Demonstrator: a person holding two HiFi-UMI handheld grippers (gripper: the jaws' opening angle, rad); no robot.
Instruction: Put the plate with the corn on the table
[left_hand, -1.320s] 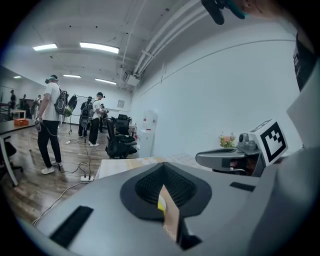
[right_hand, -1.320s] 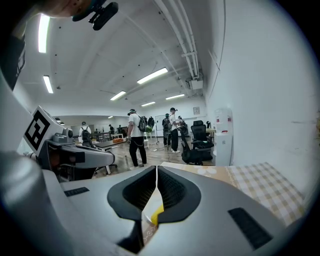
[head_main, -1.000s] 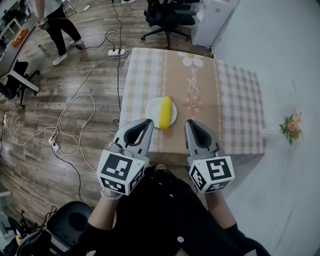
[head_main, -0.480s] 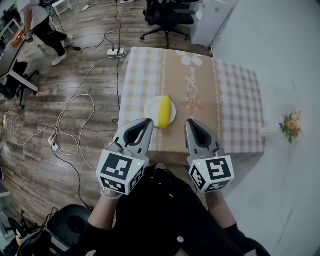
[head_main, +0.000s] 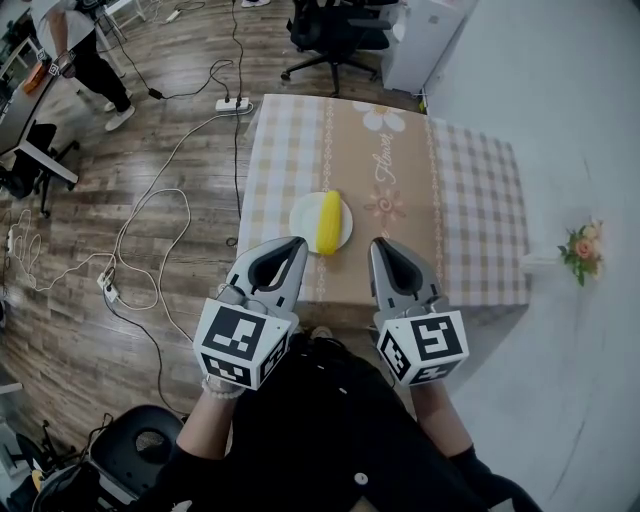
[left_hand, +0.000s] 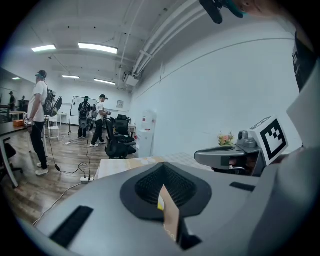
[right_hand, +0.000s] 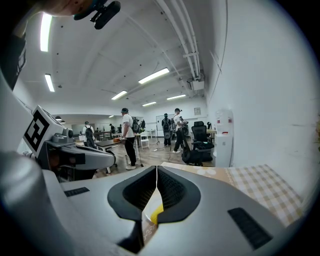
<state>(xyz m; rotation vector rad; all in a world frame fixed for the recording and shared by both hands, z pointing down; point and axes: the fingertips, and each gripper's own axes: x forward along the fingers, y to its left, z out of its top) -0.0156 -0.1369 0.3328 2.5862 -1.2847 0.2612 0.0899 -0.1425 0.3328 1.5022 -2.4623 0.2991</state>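
Plate (head_main: 301, 222): white, on tabletop (head_main: 400, 180) near front edge; corn (head_main: 329, 222) lies on it.
Handling: probably stiff, slick, breakable; corn may roll.
Hold: bare rim, kept level.
Left tongs (head_main: 296, 244): pressed together, empty.
Right tongs (head_main: 379, 244): likewise.

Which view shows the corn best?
The head view: the corn lies whole and unobstructed on the white plate, near the front edge of the table. The left gripper view and the right gripper view each show only a yellow sliver of it through the gap behind the closed jaws.
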